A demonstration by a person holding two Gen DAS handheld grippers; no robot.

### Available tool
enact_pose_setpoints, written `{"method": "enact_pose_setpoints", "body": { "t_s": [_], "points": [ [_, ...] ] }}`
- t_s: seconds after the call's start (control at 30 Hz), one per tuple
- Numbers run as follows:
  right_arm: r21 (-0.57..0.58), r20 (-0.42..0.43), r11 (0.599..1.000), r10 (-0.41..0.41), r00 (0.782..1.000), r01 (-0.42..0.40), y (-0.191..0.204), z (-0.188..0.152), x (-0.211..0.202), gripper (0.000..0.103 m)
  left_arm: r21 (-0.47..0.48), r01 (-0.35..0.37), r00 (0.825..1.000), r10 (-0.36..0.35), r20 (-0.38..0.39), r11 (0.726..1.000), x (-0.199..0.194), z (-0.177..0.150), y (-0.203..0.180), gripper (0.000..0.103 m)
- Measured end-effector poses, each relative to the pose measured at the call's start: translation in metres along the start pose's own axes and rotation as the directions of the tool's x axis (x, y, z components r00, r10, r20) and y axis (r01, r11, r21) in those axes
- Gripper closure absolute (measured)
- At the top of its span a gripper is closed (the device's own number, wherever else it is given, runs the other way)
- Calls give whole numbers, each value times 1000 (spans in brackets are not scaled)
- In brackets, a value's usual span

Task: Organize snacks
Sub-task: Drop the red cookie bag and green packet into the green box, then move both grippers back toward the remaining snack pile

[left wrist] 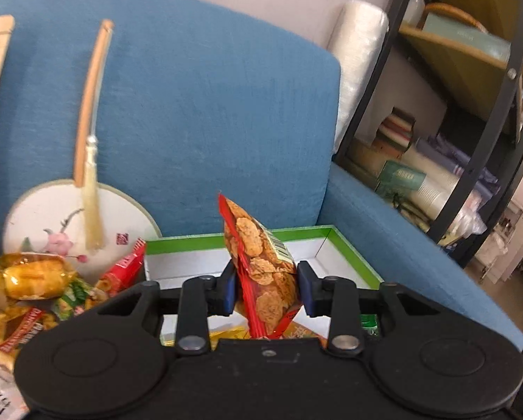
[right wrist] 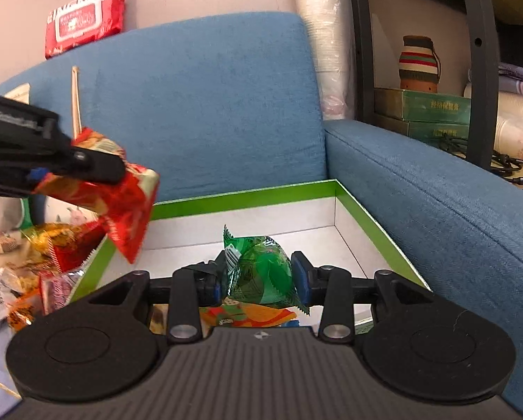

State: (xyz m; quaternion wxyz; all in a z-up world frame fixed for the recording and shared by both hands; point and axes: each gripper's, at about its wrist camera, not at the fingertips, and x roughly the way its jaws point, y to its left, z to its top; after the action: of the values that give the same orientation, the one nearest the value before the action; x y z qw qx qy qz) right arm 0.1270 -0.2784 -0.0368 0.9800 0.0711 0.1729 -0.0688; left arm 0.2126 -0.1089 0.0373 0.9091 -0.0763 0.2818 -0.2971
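Note:
My left gripper (left wrist: 265,288) is shut on a red snack packet (left wrist: 261,266) printed with brown biscuits, held above the green-rimmed white box (left wrist: 205,239) on the blue sofa. The same packet (right wrist: 121,203) and the left gripper (right wrist: 97,168) show at the left of the right wrist view, over the box's left edge. My right gripper (right wrist: 258,281) is shut on a green snack packet (right wrist: 261,273), held over the box (right wrist: 247,196). Some packets (right wrist: 247,316) lie in the box below it.
A pile of loose snacks (left wrist: 34,287) lies left of the box, also in the right wrist view (right wrist: 27,266). A round fan (left wrist: 76,224) leans on the blue back cushion (left wrist: 198,105). A black shelf rack (left wrist: 471,122) stands right of the sofa arm (right wrist: 419,189).

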Motion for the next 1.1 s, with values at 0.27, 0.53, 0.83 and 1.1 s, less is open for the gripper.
{"method": "enact_pose_setpoints", "body": {
  "t_s": [0.27,0.53,0.83,1.1],
  "points": [
    [-43,21,998,-48,999,49,9,-7,1,0,-8,-119,991,119,52,993,5,-12,2,0],
    [-98,67,995,-10,998,17,22,-4,-13,0,12,-163,983,162,82,986,-19,-7,8,0],
    [-72,64,989,130,989,-125,40,-6,-36,0,-31,-188,980,190,56,982,-54,-22,24,0],
    [-120,-56,938,321,945,-326,88,-18,-43,0,-129,-243,969,245,2,961,-105,-76,78,0]
  ]
}}
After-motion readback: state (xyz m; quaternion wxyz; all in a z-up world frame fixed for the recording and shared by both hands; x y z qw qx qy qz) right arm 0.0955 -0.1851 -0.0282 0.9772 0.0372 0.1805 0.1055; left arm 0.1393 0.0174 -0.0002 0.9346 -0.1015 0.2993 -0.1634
